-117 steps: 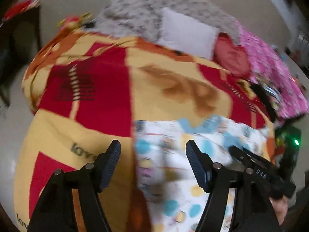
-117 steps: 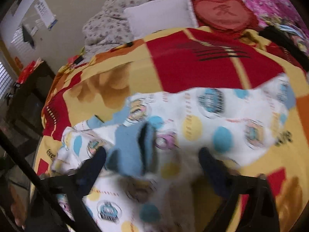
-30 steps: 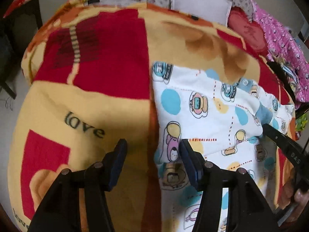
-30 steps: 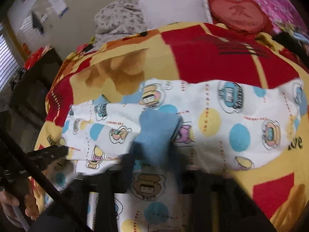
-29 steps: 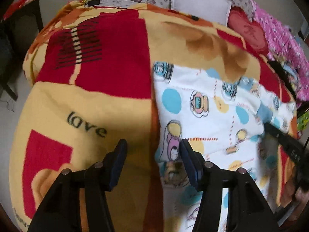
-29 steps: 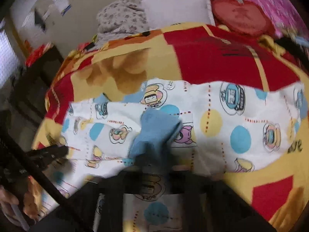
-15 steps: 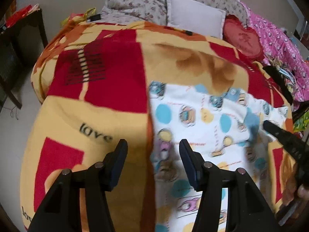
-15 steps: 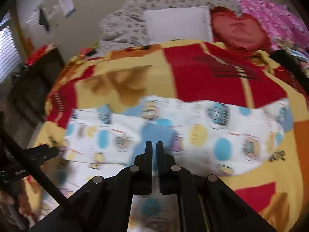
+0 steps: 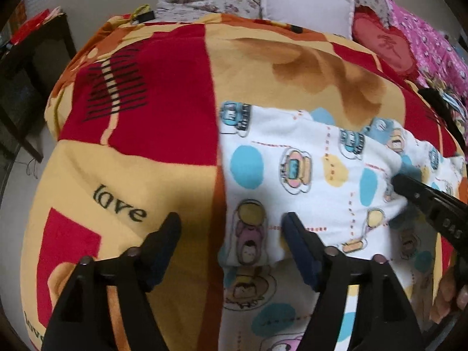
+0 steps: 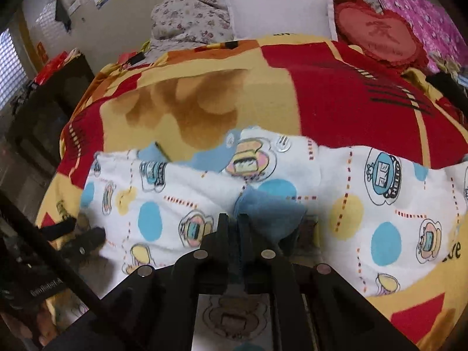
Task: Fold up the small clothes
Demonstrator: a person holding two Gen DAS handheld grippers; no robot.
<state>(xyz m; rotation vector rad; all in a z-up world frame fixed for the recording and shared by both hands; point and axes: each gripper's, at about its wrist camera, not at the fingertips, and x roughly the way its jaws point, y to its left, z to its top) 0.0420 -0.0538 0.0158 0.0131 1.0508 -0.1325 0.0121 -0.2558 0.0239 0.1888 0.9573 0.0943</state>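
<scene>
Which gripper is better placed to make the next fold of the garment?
Left, probably. The left gripper is opening over the garment edge; the right gripper is shut, holding nothing visible.

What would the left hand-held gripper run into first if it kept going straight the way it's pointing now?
Probably the left edge of the cartoon-print baby garment, where it meets the red and yellow blanket. The left hand-held gripper, its jaws opening, straddles that edge with nothing pressed between them. Depth is unclear.
</scene>
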